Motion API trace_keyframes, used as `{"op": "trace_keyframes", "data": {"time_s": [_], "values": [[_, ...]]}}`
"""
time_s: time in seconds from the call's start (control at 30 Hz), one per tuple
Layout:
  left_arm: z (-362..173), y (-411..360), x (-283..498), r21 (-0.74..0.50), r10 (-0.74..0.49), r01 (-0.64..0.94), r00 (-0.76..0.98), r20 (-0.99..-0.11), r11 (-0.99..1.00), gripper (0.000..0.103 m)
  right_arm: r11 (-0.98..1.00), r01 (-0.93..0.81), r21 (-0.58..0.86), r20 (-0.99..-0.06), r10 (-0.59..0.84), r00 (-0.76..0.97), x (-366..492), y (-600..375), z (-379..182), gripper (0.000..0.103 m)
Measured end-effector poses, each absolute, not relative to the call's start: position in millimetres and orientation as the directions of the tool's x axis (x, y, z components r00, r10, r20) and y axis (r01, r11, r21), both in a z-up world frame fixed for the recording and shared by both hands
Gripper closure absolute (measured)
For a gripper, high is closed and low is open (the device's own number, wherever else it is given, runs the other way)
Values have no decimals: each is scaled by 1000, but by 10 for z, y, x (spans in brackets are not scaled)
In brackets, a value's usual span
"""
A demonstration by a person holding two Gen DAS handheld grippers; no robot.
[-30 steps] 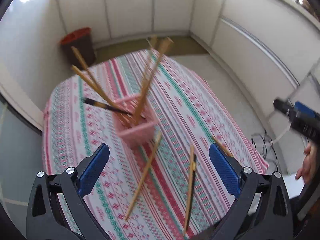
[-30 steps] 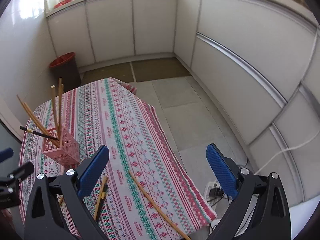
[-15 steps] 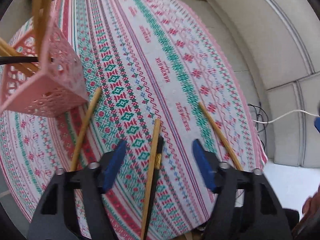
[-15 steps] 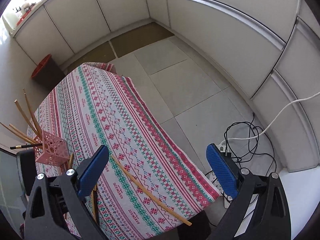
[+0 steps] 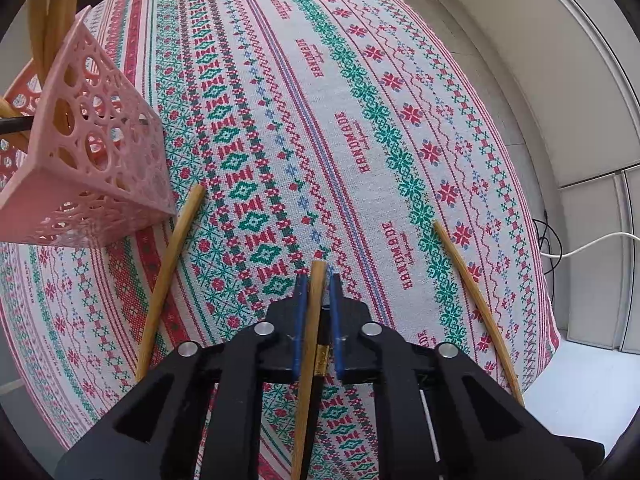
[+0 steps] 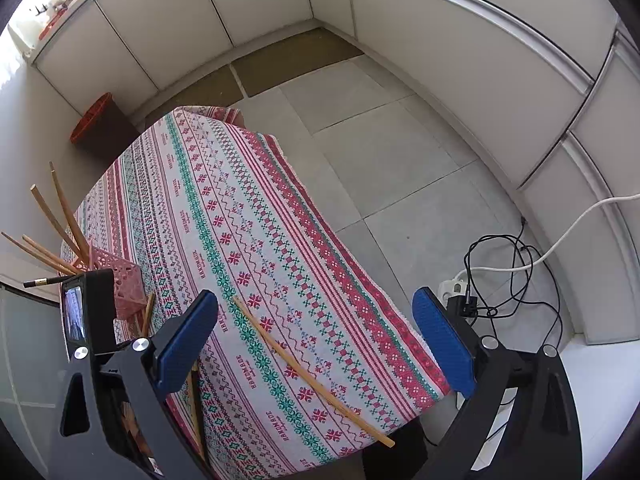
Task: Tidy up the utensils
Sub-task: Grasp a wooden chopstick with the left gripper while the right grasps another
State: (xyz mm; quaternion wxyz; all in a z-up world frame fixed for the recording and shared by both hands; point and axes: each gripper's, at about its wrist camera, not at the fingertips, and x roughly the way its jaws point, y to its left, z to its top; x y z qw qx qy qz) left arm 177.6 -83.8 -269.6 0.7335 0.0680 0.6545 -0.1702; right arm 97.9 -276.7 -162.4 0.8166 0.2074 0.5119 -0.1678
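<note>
Gripping: left gripper [image 5: 317,280] pinches two chopsticks [image 5: 310,340], one wooden, one dark, lying on the tablecloth [image 5: 360,120].
Right gripper [image 6: 316,340]: wide, holding nothing.
Holder: pink basket [image 5: 92,160], nearby left.
Advice: lift level, both sticks together.

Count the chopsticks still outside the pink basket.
4: two, one bamboo and one black, between the left gripper pads; one beside the pink basket; one near the table's right edge. Others may be hidden.

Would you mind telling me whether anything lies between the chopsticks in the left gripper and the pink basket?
Nothing blocks the way. The left gripper grips two chopsticks; another chopstick lies flat on the cloth beside the basket, low enough to pass over.
</note>
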Motion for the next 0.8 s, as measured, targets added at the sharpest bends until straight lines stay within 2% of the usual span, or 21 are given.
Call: {"op": "trace_keyframes", "data": {"time_s": [0.43,0.63,0.73,0.8], "values": [[-1968,-383,1413,-109,-227,417,244,-943,902,97,925,378,49,-946,-79,316,1332,-2335,-2147,8],[-1661,-82,1155,-109,-255,405,327,-910,908,96,972,229,-59,-949,-126,290,1566,-1919,-2382,17],[-1543,28,1071,-105,-263,405,357,-896,908,96,984,157,-88,-963,-125,240,1645,-1773,-2556,27],[-1462,96,1024,-108,-271,405,371,-888,908,95,987,131,-88,-976,-112,187,1677,-1731,-2708,40]]}}
